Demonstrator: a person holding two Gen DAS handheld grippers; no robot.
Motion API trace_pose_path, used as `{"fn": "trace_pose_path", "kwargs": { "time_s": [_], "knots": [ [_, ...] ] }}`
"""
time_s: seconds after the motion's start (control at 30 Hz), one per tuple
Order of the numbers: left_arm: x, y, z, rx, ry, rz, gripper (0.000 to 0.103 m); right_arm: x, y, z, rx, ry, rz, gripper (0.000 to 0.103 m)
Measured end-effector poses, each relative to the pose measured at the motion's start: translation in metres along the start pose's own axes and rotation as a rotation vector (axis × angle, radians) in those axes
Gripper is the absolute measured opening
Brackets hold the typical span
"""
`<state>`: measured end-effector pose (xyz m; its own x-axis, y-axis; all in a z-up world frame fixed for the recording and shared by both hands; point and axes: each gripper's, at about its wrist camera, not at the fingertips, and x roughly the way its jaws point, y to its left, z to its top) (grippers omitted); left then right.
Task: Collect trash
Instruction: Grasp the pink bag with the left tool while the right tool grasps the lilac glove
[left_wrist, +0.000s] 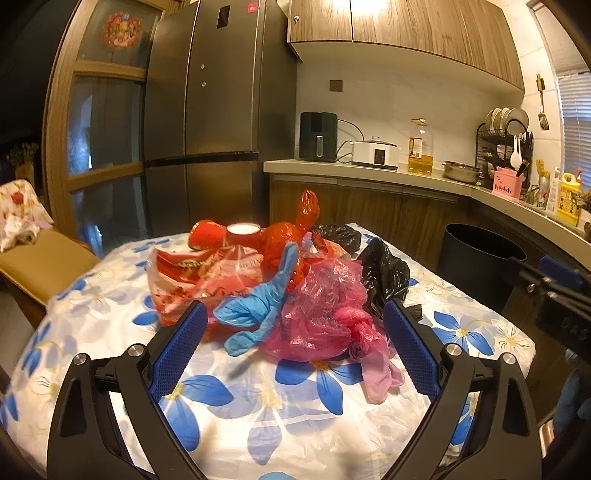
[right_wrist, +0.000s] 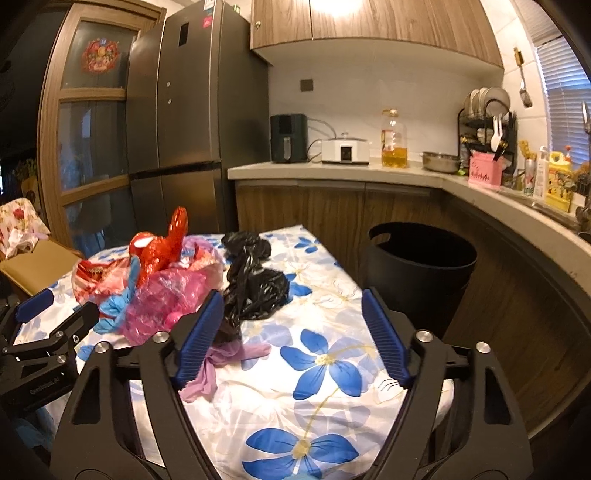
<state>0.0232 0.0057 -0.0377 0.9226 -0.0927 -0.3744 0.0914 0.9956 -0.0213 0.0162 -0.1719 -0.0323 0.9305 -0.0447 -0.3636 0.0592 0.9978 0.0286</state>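
Note:
A heap of trash lies on the flower-print tablecloth (left_wrist: 258, 406): a blue glove (left_wrist: 258, 306), a crumpled pink bag (left_wrist: 321, 317), a pink glove (left_wrist: 376, 369), black bags (left_wrist: 384, 277), red bags (left_wrist: 288, 236) and a red-white snack wrapper (left_wrist: 192, 280). My left gripper (left_wrist: 295, 306) is open, its fingertips on either side of the blue glove and pink bag without touching them. My right gripper (right_wrist: 292, 295) is open over bare cloth. The black bag (right_wrist: 255, 288) lies just ahead of its left finger, and the pink glove (right_wrist: 207, 373) lies under that finger.
A black bin (right_wrist: 421, 258) stands on the floor past the table's right edge, below the counter (right_wrist: 332, 170). The fridge (left_wrist: 203, 110) is behind the table. A chair (left_wrist: 37, 266) stands at the left. Two red cups (left_wrist: 221, 234) sit at the back of the heap.

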Motion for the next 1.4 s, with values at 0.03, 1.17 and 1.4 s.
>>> {"fn": "trace_pose_path", "kwargs": {
  "time_s": [0.03, 1.17, 1.4],
  "knots": [
    [0.003, 0.002, -0.001, -0.002, 0.0, 0.0, 0.088, 0.005, 0.0, -0.002, -0.001, 0.008, 0.008, 0.072],
    [0.034, 0.021, -0.019, -0.03, 0.012, 0.016, 0.066, 0.079, 0.051, -0.074, -0.047, 0.167, 0.306, 0.002],
    [0.04, 0.007, -0.022, -0.026, 0.037, -0.048, 0.066, 0.055, 0.03, -0.064, -0.03, 0.096, 0.251, 0.002]
  ]
}}
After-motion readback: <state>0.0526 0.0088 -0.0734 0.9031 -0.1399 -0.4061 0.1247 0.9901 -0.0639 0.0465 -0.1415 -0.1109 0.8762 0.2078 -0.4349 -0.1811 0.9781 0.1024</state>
